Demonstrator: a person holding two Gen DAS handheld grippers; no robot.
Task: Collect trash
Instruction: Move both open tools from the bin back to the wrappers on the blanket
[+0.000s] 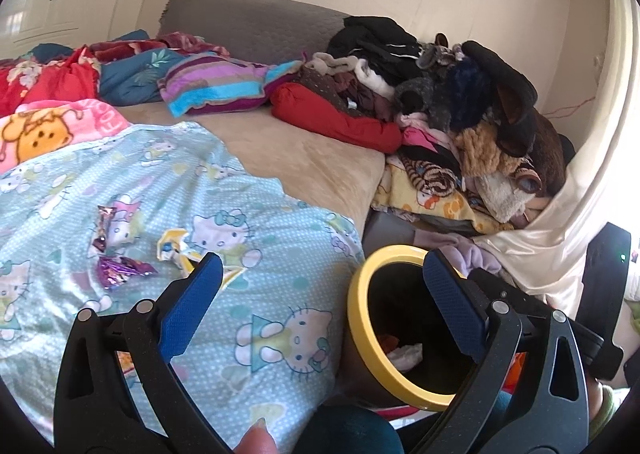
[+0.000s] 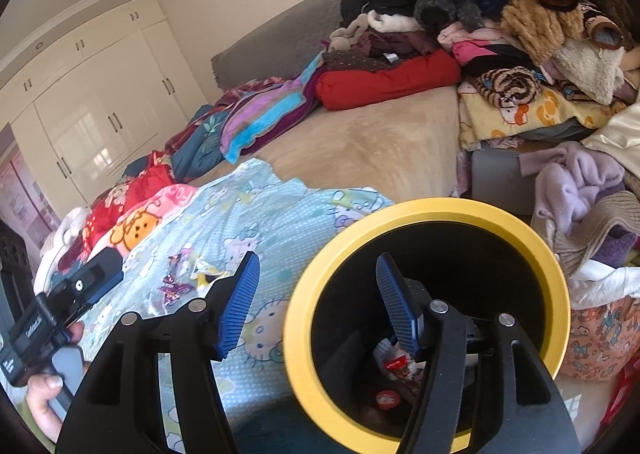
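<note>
Three crumpled wrappers lie on the light-blue cartoon blanket point(image 1: 256, 254): a purple one point(image 1: 120, 271), a dark foil one point(image 1: 103, 228) and a white-yellow one point(image 1: 180, 250). They also show in the right wrist view point(image 2: 192, 274). A black bin with a yellow rim point(image 1: 360, 330) stands beside the bed, with trash inside point(image 2: 396, 366). My left gripper point(image 1: 320, 266) is open and empty, above the blanket's edge, its left finger near the white-yellow wrapper. My right gripper point(image 2: 316, 270) is open and empty, straddling the bin's rim point(image 2: 304, 318), one finger over the bin's opening.
A large pile of clothes and plush items point(image 1: 460, 106) fills the bed's far right. Folded blankets point(image 1: 216, 82) lie along the grey headboard point(image 1: 248, 20). More laundry point(image 2: 580, 190) sits right of the bin. White wardrobes point(image 2: 100, 110) line the far wall.
</note>
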